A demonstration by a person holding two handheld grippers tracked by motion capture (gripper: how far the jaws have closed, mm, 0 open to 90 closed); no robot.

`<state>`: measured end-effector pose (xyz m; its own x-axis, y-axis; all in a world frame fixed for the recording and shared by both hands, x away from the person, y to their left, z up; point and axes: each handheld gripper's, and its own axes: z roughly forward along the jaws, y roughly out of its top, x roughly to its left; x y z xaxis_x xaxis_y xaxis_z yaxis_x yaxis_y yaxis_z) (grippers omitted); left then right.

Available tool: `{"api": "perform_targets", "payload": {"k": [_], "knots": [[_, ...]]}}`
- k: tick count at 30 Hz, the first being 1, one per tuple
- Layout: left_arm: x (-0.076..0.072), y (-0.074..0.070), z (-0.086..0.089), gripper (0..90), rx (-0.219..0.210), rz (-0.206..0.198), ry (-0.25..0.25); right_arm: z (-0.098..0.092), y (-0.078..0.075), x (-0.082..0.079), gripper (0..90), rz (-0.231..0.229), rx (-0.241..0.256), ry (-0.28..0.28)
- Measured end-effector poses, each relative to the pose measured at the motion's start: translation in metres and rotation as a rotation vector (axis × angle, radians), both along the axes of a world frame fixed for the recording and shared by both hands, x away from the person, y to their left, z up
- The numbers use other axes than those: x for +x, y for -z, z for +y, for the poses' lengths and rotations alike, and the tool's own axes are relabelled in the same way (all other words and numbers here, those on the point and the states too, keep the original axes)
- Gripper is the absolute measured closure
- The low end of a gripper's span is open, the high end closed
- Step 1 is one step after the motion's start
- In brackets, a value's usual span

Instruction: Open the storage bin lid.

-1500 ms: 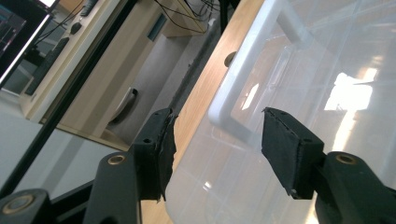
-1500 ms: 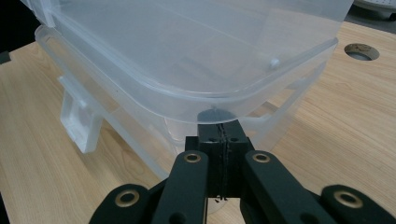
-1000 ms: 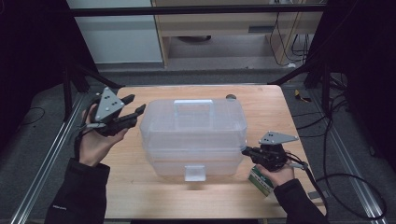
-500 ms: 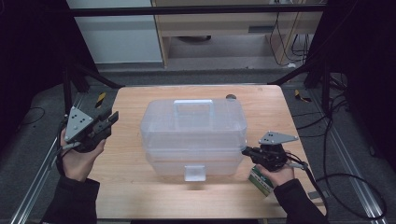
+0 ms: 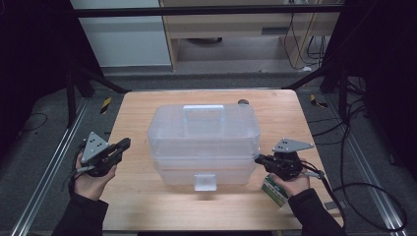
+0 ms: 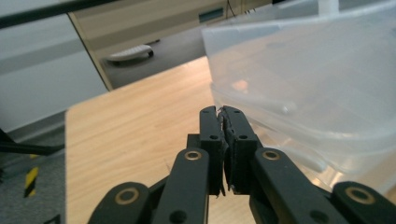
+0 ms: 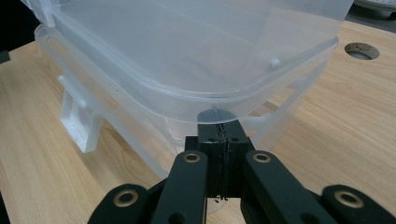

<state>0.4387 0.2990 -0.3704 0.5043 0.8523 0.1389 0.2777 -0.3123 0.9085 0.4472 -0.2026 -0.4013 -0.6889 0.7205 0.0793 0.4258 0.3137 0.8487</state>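
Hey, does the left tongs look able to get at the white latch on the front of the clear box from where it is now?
Probably yes. The left tongs sit shut beside the clear box, apart from it, with bare table between them and the front latch.

No legible text or labels anywhere.

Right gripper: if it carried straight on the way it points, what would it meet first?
The right gripper, jaws shut, points at the box. It would meet the lid's rim almost at once; it may already touch.
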Motion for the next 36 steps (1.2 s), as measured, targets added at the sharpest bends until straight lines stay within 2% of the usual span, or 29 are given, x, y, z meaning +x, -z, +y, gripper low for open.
{"api": "perform_targets", "payload": {"k": [8, 10, 17, 20, 25, 36], "knots": [[-0.001, 0.020, -0.008, 89.4, 0.038, 0.061, 0.052, 0.000, 0.000, 0.000, 89.7, 0.001, 0.000, 0.001], [0.000, 0.028, -0.016, 89.5, 0.067, 0.084, 0.080, 0.000, 0.000, 0.000, 89.7, 0.001, 0.001, 0.001], [0.000, 0.035, -0.030, 89.5, 0.086, 0.107, 0.135, 0.000, 0.000, 0.000, 89.7, -0.001, 0.001, 0.000], [-0.002, 0.034, -0.035, 89.5, 0.075, 0.099, 0.153, 0.000, 0.000, 0.000, 89.7, -0.001, 0.003, 0.000], [-0.003, 0.031, -0.037, 89.4, 0.030, 0.092, 0.171, 0.000, -0.001, 0.000, 89.6, -0.003, 0.005, 0.002], [-0.001, 0.026, -0.037, 89.0, 0.003, 0.075, 0.171, -0.001, -0.006, 0.002, 89.8, -0.021, 0.023, 0.006]]}}
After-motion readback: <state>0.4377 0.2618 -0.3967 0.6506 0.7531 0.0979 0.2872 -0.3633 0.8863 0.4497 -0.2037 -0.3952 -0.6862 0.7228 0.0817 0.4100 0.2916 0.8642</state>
